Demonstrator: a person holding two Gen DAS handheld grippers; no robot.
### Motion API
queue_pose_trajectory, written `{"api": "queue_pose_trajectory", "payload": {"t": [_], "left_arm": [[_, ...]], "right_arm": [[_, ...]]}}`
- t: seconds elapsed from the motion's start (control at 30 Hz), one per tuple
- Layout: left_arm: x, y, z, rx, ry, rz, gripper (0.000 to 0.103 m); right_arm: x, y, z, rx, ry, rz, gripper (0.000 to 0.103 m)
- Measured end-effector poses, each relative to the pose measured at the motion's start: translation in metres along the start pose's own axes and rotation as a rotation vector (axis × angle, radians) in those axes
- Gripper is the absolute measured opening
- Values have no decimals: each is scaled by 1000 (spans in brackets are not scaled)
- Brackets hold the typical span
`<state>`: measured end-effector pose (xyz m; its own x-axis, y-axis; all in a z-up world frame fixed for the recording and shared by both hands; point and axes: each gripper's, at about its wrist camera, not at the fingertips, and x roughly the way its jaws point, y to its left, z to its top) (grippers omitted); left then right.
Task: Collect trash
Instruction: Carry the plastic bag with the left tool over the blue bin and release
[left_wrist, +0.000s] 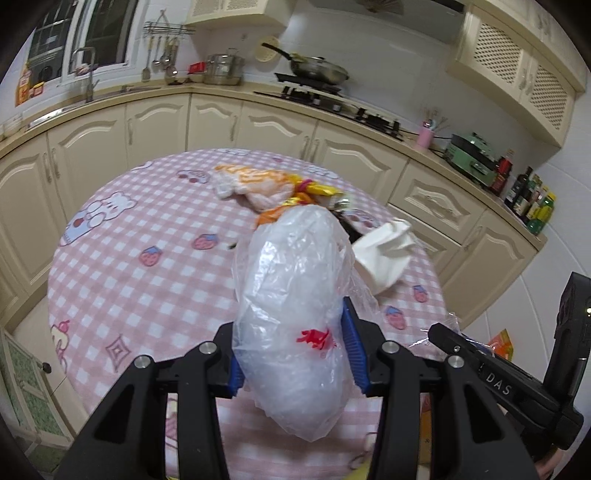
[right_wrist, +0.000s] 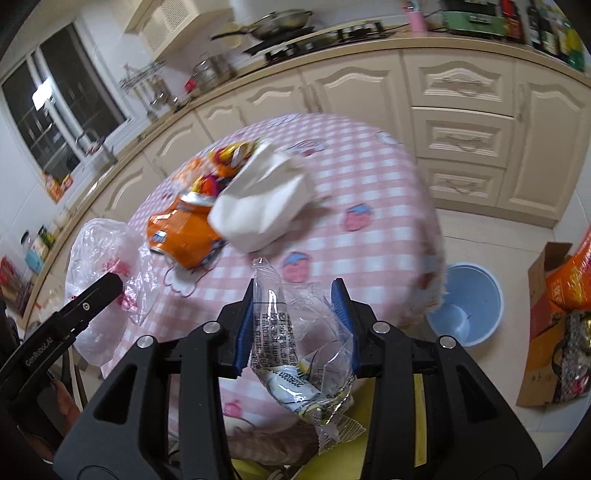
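Pink checked tablecloth (left_wrist: 147, 229) on round table; cream kitchen cabinets (left_wrist: 258, 125) behind.

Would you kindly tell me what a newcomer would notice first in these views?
The left tool grips a crumpled clear plastic bag; the right tool pinches a clear printed wrapper. Beyond them, an orange snack packet and white tissue litter the pink checked tablecloth.

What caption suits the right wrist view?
Right gripper holding a clear printed wrapper over the pink checked table, blue bin on the floor.
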<state>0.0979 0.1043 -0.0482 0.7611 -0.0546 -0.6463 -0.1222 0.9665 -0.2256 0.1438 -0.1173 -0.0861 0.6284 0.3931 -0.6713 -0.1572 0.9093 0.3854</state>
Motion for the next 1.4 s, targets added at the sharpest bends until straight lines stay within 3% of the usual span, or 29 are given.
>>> {"api": "queue_pose_trajectory", "payload": {"t": [0.2,0.47,0.5,0.57,0.63,1.2,1.27,1.3,1.33,1.4], "left_arm": [[4,-53,-1,92,6,-67,44],[26,-128,-10,223,75,-173,44],[28,-134,-11,231,85,-182,44],[33,-145,-14,248,99,-185,44],[36,-151,-17,260,107,-183,44],[101,-260,-38,402,242,-309,44],[111,-273,-36,396,254,-325,46],[114,-277,-35,391,247,-331,52],[117,-280,-34,389,239,-326,65],[123,-289,-33,398,225,-302,72]], "right_arm": [[-25,-48,0,96,-56,-48,41],[-50,-119,-7,207,-105,-118,41],[-51,-128,-8,216,-104,-125,43],[-55,-142,-13,241,-114,-135,63],[-58,-156,-17,275,-119,-175,68],[-81,-235,-26,438,-135,-326,76],[-82,-244,-26,447,-134,-345,76],[-82,-248,-25,452,-134,-356,76],[-81,-251,-25,457,-133,-363,76],[-80,-258,-24,468,-131,-371,77]]}}
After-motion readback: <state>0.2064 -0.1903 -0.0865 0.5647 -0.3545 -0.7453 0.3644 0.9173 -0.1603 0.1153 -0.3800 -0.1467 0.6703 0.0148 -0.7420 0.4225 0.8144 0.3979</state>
